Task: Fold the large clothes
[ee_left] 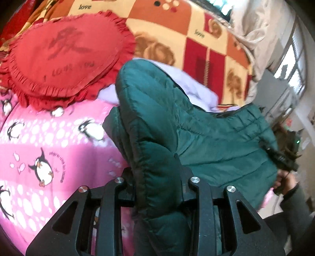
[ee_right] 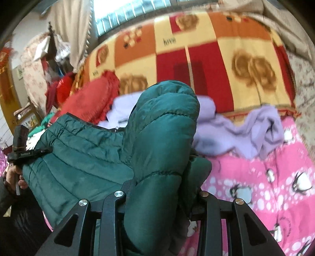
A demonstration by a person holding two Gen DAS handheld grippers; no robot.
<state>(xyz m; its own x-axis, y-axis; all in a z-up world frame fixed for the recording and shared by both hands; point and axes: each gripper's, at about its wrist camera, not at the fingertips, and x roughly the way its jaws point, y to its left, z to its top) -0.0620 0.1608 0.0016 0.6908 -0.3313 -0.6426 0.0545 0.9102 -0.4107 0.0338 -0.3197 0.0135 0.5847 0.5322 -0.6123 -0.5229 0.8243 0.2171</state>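
Observation:
A dark green quilted puffer jacket [ee_left: 206, 141] is held up over the pink penguin bedspread [ee_left: 39, 141]. My left gripper [ee_left: 157, 177] is shut on a thick fold of the jacket, which bulges up between its fingers. My right gripper [ee_right: 159, 187] is shut on another padded fold of the jacket [ee_right: 78, 161]. The right gripper shows at the jacket's far edge in the left wrist view [ee_left: 283, 157]; the left gripper shows at the left in the right wrist view [ee_right: 21, 151]. Both sets of fingertips are hidden by the fabric.
A red heart-shaped frilled cushion [ee_left: 61, 63] lies beyond the jacket. A lilac garment [ee_right: 246, 134] lies crumpled on the pink bedspread [ee_right: 265, 187]. A red, orange and yellow patterned blanket [ee_right: 206, 49] covers the back. Curtains and a window [ee_right: 122, 11] stand behind the bed.

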